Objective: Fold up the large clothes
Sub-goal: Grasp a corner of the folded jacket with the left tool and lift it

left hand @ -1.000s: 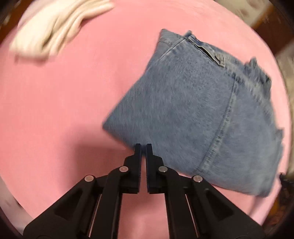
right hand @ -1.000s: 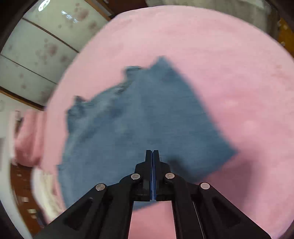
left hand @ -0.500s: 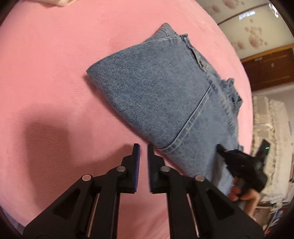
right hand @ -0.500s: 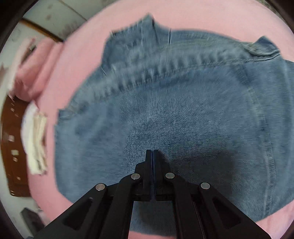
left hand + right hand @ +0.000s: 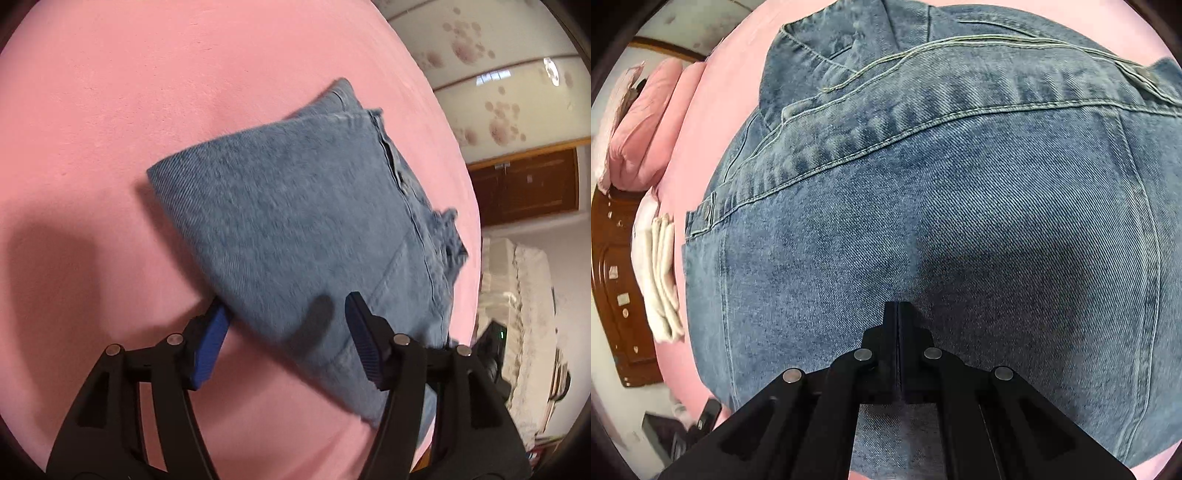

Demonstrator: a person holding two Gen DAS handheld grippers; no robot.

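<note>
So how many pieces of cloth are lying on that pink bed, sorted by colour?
Blue: 1, the folded blue denim jeans
Cream: 1, the folded cream-white cloth stack
Pink: 1, the pink pillow at the edge of the pink bed cover
Total: 3

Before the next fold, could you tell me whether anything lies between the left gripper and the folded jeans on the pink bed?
Nothing visible does. The left gripper, whose jaws have just been opening, already straddles the near folded edge of the jeans, with only bare pink bedding beside it. The shut right gripper is over the denim elsewhere, not in its path.
</note>
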